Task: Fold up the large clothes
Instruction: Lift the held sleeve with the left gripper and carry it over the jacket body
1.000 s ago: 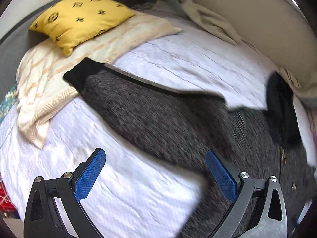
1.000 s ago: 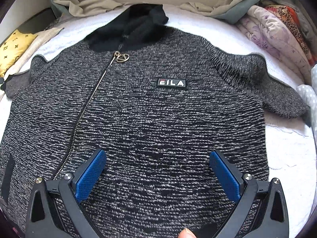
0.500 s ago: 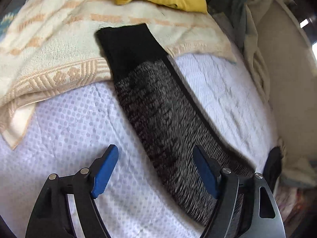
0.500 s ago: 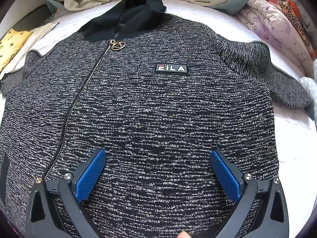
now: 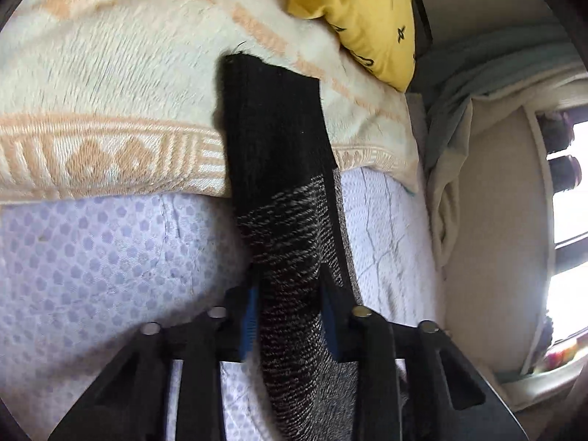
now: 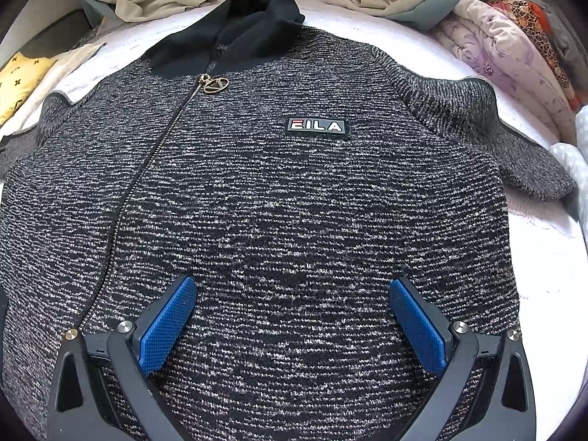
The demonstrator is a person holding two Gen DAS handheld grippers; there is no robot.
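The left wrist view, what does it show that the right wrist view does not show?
Only the left wrist view shows the left gripper shut on the sleeve, whose black cuff lies on the cream blanket. Only the right wrist view shows the open right gripper over the jacket front, with zipper pull and logo patch. Both show the yellow pillow.

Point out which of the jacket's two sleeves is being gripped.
The sleeve whose black cuff lies on the cream towel; the left gripper clamps it. The other sleeve lies free.

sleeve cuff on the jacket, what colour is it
Solid black, unlike the grey-and-black marled knit of the sleeve. The cuff shows best in the left wrist view, lying on the cream blanket.
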